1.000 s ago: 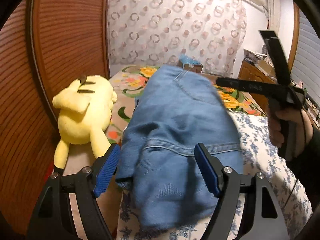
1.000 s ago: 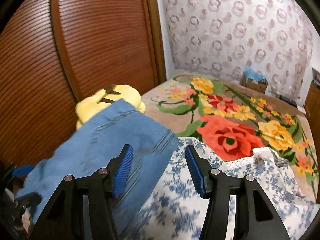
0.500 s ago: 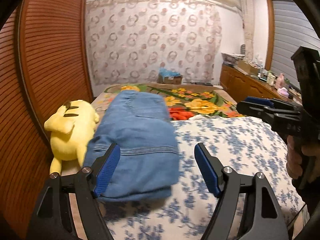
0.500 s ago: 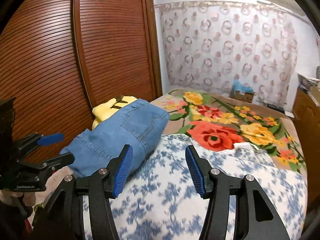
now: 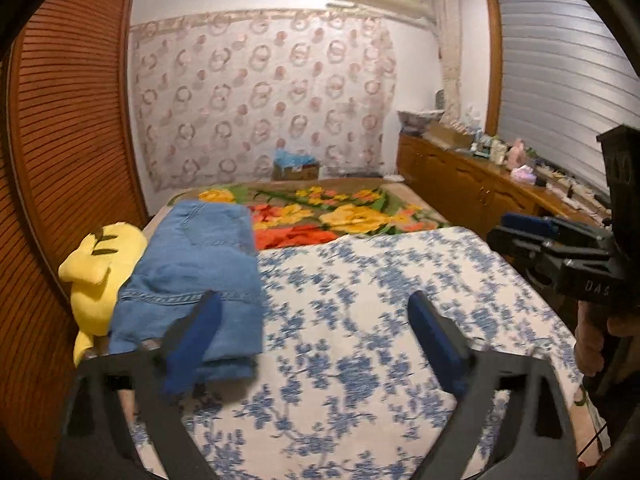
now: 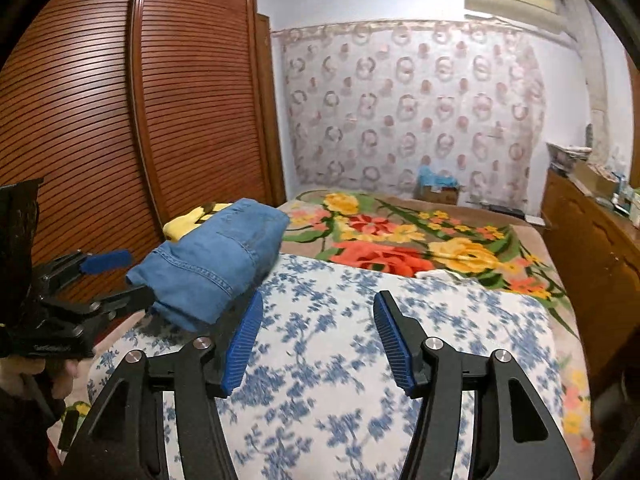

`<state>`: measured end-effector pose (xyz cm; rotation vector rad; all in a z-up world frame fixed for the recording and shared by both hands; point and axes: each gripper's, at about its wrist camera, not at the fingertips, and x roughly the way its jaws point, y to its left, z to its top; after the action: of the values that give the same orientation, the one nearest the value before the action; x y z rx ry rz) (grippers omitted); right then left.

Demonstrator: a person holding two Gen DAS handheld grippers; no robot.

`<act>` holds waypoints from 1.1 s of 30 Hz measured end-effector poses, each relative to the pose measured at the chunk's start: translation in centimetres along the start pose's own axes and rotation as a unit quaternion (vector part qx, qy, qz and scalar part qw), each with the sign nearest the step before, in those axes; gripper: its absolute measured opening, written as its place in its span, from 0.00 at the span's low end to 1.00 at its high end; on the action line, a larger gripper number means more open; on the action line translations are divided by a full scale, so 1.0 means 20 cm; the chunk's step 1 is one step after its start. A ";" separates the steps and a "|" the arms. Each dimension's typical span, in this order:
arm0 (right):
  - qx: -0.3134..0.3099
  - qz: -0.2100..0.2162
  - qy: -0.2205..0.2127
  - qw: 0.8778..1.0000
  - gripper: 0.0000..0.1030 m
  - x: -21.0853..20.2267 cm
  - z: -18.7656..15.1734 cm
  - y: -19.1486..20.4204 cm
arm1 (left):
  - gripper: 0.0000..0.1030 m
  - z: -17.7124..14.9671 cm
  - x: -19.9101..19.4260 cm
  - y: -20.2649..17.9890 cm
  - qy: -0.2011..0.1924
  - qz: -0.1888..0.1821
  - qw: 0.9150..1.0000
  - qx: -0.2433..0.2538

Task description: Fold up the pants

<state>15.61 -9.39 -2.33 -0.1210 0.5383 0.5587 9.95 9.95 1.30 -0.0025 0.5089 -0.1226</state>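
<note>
Nearest in the left wrist view, the left gripper (image 5: 316,320) has its blue-padded jaws spread wide, having just opened further, with nothing between them; only the white quilt with blue flower print (image 5: 380,300) lies beyond. In the right wrist view, the right gripper (image 6: 318,336) holds its ribbed blue pads apart, likewise empty. The folded blue denim pants (image 5: 192,268) rest at the quilt's left edge, partly on a yellow plush toy (image 5: 96,264) beside the brown slatted wardrobe door (image 6: 100,120). Farther back lie a floral blanket of orange and yellow blooms (image 6: 400,240) and a ring-patterned curtain (image 6: 408,104). Only the left view shows the grey window shutter (image 5: 560,92) and most of the toy; the right view shows just a yellow sliver.
</note>
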 end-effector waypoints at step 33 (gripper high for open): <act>0.044 -0.102 -0.072 0.991 0.83 -0.69 -0.21 0.23 | 1.00 0.03 -0.31 -0.37 -0.041 0.005 0.999 0.012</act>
<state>1.38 -13.14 1.34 -0.0510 0.4040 0.3402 4.09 3.34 5.12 0.0176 0.4258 -0.1182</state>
